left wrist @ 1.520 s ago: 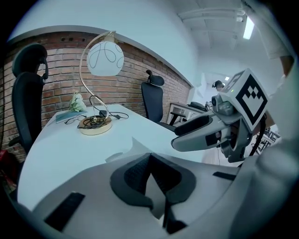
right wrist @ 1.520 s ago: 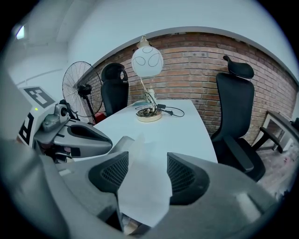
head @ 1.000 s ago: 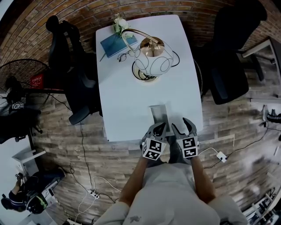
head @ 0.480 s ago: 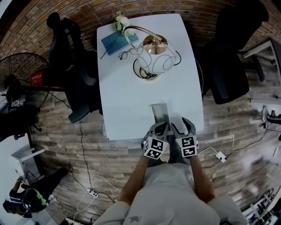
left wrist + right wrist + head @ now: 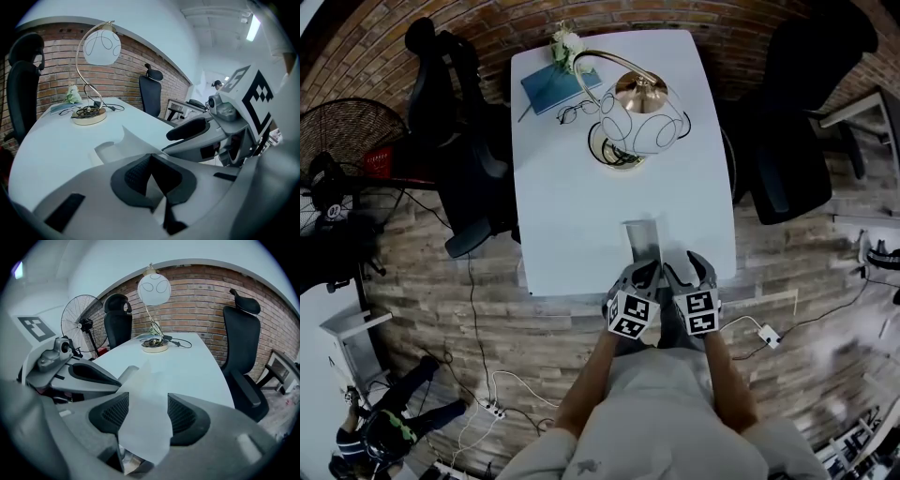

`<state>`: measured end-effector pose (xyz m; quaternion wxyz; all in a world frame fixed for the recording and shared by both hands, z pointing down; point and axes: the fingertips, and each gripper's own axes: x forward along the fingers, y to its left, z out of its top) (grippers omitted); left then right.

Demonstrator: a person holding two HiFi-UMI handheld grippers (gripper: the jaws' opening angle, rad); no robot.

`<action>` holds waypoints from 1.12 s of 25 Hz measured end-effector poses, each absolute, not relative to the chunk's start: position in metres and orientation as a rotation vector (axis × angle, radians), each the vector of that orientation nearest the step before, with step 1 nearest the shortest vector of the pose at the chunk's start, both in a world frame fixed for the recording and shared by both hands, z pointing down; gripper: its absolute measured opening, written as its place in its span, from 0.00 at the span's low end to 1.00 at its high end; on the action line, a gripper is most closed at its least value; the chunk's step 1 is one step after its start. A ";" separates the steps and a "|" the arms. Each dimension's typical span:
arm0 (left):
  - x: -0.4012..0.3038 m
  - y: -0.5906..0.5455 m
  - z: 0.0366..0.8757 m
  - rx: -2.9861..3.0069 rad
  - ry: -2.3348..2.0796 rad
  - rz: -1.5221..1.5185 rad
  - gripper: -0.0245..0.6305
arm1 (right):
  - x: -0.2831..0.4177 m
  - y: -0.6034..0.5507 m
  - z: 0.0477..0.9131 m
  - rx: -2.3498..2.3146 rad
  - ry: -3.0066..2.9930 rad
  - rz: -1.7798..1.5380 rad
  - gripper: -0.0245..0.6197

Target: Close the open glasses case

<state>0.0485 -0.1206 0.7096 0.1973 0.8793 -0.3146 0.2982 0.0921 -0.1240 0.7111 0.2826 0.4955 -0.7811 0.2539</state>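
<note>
Nearest to the person, the two grippers sit side by side at the near edge of the long white table (image 5: 572, 216). The left gripper (image 5: 642, 274) has its jaws pressed fully together and holds nothing. Its dark pads (image 5: 136, 174) meet in a point. It rests just beside the near end of the pale grey oblong glasses case (image 5: 642, 242). I judge that it waits there to steady the case or to push it.

The right gripper (image 5: 682, 272) has its jaws about half apart. A pale flat part of the case (image 5: 143, 418) fills the gap and lies against both ribbed pads (image 5: 115, 414). So it seems to grip this part, probably the lid, in order to fold it down. How firm the grip is, I cannot tell.

The case lies near the table's near edge, touching or almost touching both grippers. Its long axis runs away from the person, along the length of the table. In the left gripper view one side of it (image 5: 112, 147) stands raised, so the case is not yet shut.

Farther away, well apart from the case, stands a lamp with a round white shade (image 5: 639, 127) on a curved golden stem. Beyond it lie thin-rimmed spectacles (image 5: 572, 114) and a blue book (image 5: 553, 89). Black office chairs (image 5: 787, 141) stand at the sides, before a brick wall.
</note>
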 end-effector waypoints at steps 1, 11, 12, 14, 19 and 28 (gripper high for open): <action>0.048 -0.121 0.710 2.460 -0.882 0.834 0.04 | 0.092 -0.124 0.712 1.325 -2.091 0.679 0.44; 0.043 -0.119 0.711 2.451 -0.893 0.831 0.04 | 0.084 -0.122 0.709 1.311 -2.093 0.695 0.44; 0.042 -0.119 0.712 2.450 -0.893 0.832 0.04 | 0.085 -0.122 0.711 1.308 -2.091 0.688 0.44; 0.042 -0.118 0.712 2.447 -0.893 0.832 0.04 | 0.084 -0.122 0.711 1.309 -2.094 0.686 0.44; 0.040 -0.117 0.711 2.445 -0.898 0.829 0.04 | 0.085 -0.121 0.711 1.308 -2.082 0.676 0.44; 0.035 -0.113 0.712 2.438 -0.915 0.830 0.04 | 0.079 -0.122 0.709 1.295 -2.108 0.662 0.44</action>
